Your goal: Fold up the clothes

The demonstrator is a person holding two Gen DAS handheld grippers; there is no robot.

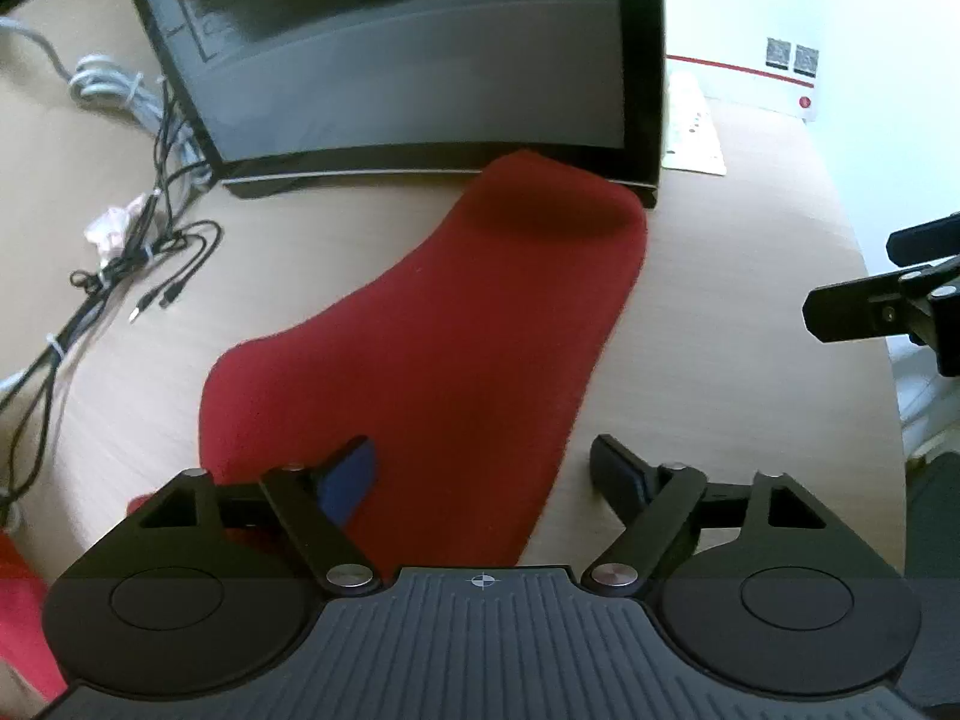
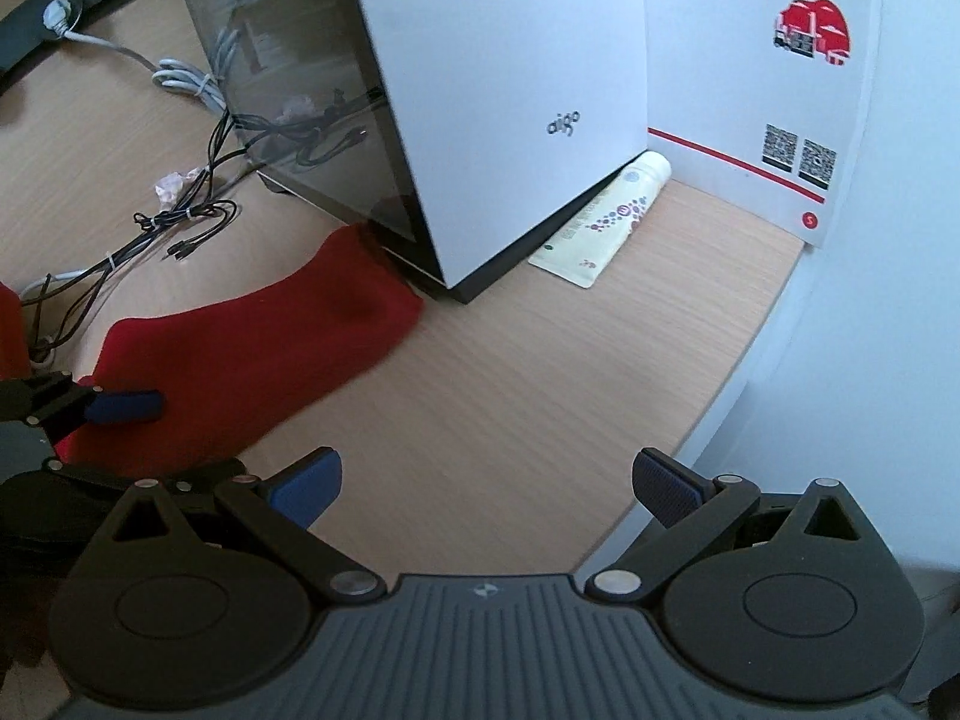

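Observation:
A red garment point(image 1: 456, 324) lies flat on the wooden table point(image 1: 732, 312), its far end touching the base of a computer case point(image 1: 420, 60). My left gripper point(image 1: 480, 468) is open just above the garment's near end, with the left finger over the cloth and the right finger over bare table. The garment also shows in the right wrist view point(image 2: 252, 348), at the left. My right gripper point(image 2: 486, 480) is open and empty over bare table to the right of the garment. The left gripper's blue-padded finger point(image 2: 126, 407) shows there over the cloth.
A white and glass computer case point(image 2: 498, 96) stands at the back. Cables point(image 1: 138, 252) lie at the left. A flat packet point(image 2: 606, 222) lies beside the case by the wall. A white poster point(image 2: 780, 90) leans at the back right. The table edge point(image 2: 708, 420) curves on the right.

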